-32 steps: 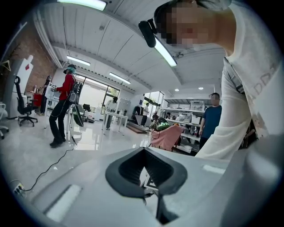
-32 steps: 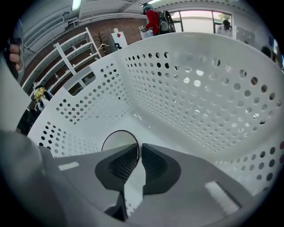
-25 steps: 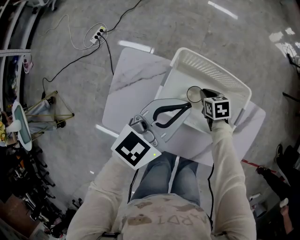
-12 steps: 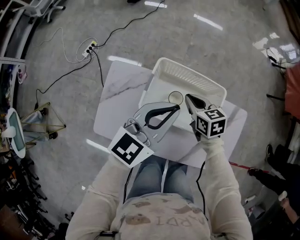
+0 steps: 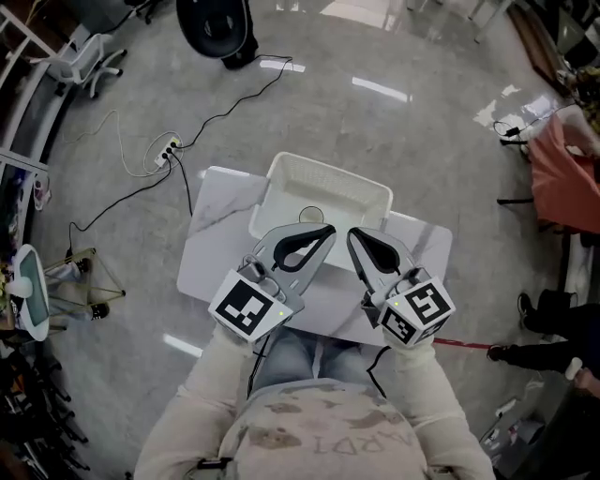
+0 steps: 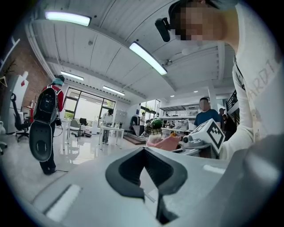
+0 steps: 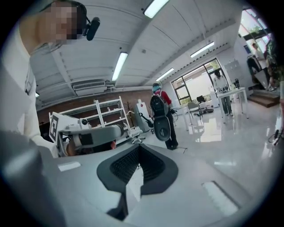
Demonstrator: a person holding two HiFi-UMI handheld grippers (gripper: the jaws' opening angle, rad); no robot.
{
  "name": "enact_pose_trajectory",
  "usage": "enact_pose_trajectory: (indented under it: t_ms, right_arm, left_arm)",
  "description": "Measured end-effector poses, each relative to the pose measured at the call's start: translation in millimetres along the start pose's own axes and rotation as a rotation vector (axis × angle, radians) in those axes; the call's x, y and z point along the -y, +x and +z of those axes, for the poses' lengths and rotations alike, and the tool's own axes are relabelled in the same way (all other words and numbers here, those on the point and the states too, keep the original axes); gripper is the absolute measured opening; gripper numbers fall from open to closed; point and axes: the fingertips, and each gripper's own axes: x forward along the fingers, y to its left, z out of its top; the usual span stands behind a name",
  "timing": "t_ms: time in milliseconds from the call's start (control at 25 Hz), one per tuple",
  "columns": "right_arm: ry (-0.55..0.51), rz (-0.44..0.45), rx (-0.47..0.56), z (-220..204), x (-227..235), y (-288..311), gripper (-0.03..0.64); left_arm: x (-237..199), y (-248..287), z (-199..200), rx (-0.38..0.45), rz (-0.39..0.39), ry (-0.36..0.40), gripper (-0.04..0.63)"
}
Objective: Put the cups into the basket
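Observation:
A white slatted basket (image 5: 352, 190) stands at the far side of the small marble table (image 5: 214, 242). One clear cup (image 5: 311, 217) sits inside it near the front wall, seen as a round rim. My left gripper (image 5: 325, 230) and right gripper (image 5: 354, 234) hover side by side over the table's near half, just short of the basket, tips close together. Both are shut with nothing held. In the left gripper view (image 6: 143, 150) and the right gripper view (image 7: 139, 147) the jaws point up at the room, away from table and cup.
A power strip with cables (image 5: 170, 146) lies on the floor to the table's left. A black round-based stand (image 5: 217, 28) is beyond the table, and a red cloth (image 5: 564, 174) at far right. My knees are under the table's near edge.
My right gripper has come out of the basket and back toward me, with the cup left inside. Both grippers have risen and tilted up. The head view now takes in more floor.

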Motion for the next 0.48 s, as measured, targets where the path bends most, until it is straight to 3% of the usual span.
enact_pose_trajectory:
  t_ms: [280, 480]
  right_arm:
    - [-0.067, 0.058, 0.179, 55.1, -45.6, -80.6, 0.023]
    - [-0.113, 0.078, 0.235, 67.8, -63.9, -105.1, 0.023]
  left_arm:
    - [59.6, -4.7, 29.3, -0.002, 0.001, 0.047, 0.000]
    - [84.0, -12.5, 37.3, 0.001, 0.026, 0.036, 0.000]
